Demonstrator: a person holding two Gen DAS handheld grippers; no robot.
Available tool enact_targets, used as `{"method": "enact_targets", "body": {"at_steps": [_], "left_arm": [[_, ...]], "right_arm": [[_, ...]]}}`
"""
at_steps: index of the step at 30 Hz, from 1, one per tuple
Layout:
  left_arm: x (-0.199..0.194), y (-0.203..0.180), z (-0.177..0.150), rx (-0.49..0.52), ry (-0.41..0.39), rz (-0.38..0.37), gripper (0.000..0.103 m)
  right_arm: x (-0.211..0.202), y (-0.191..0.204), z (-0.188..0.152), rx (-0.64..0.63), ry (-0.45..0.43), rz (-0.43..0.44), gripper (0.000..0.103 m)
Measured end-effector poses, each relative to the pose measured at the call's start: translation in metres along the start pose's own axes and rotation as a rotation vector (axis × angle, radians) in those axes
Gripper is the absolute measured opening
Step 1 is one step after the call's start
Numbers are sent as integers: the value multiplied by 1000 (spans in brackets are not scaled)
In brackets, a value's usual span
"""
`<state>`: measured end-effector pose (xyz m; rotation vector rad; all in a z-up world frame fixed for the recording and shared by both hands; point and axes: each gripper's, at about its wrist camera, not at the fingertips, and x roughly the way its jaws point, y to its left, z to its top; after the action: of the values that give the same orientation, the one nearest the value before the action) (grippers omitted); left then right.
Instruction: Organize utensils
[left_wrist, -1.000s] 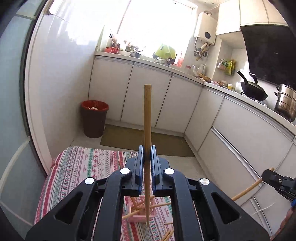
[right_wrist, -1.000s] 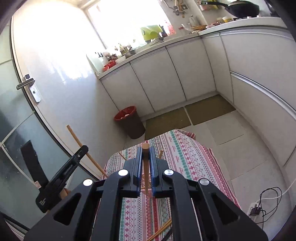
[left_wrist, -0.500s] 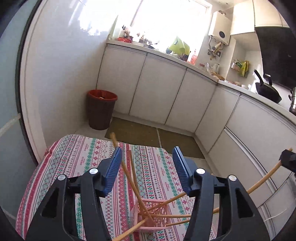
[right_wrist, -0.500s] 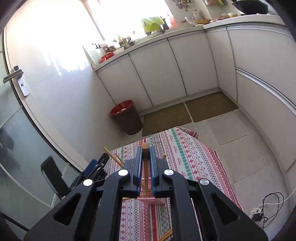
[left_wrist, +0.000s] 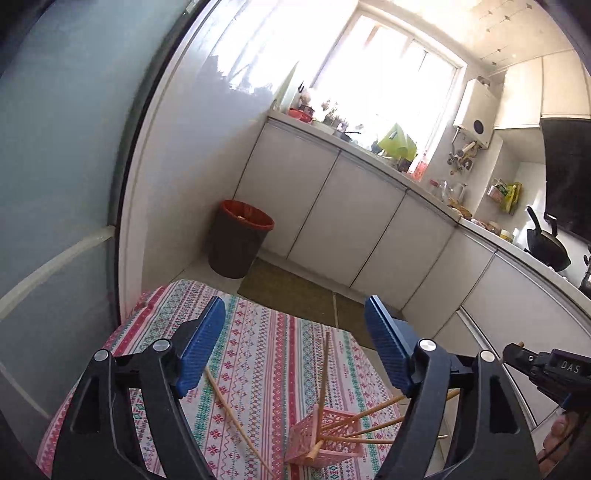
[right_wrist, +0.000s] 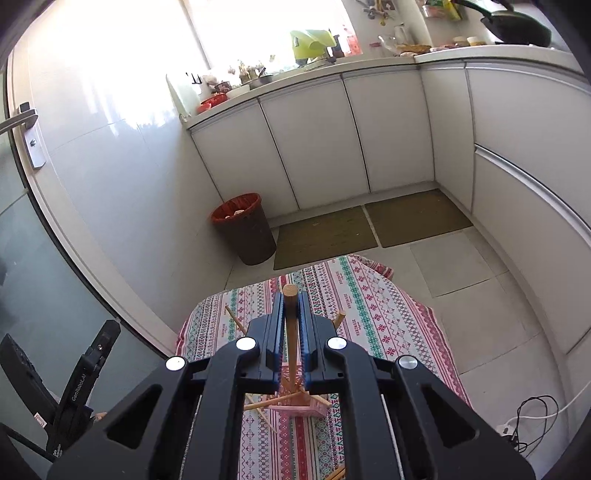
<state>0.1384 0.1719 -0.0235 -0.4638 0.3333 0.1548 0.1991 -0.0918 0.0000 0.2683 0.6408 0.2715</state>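
- While my left gripper (left_wrist: 295, 343) opens with nothing between its pads, several chopsticks (left_wrist: 369, 421) already lean in the pink basket (left_wrist: 325, 435).
- My right gripper (right_wrist: 291, 332) is pressed tight on one upright chopstick (right_wrist: 289, 295), poised over the basket; I judge it goes in next.
- One stick (left_wrist: 236, 417) lies loose on the striped cloth (left_wrist: 258, 350) beside the basket, so work remains.
- Basket sits near the table's front edge; sticks are plain pale wood, splayed at odd angles.
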Motion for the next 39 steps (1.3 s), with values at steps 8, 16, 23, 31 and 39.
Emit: {"method": "enact_targets", "body": {"at_steps": [8, 16, 23, 31, 39], "left_arm": [[134, 101, -32, -182, 568, 303, 79], [232, 122, -70, -202, 756, 389, 60], [279, 115, -85, -163, 836, 446, 45], [271, 104, -95, -47, 775, 425, 7], [153, 91, -54, 56, 576, 331, 7]], "right_arm": [[-13, 13, 11, -9, -46, 36, 8], [-8, 14, 23, -7, -50, 53, 8], [10, 9, 26, 2, -26, 49, 8], [12, 4, 30, 13, -13, 44, 8], [-22, 3, 27, 28, -41, 83, 8]]}}
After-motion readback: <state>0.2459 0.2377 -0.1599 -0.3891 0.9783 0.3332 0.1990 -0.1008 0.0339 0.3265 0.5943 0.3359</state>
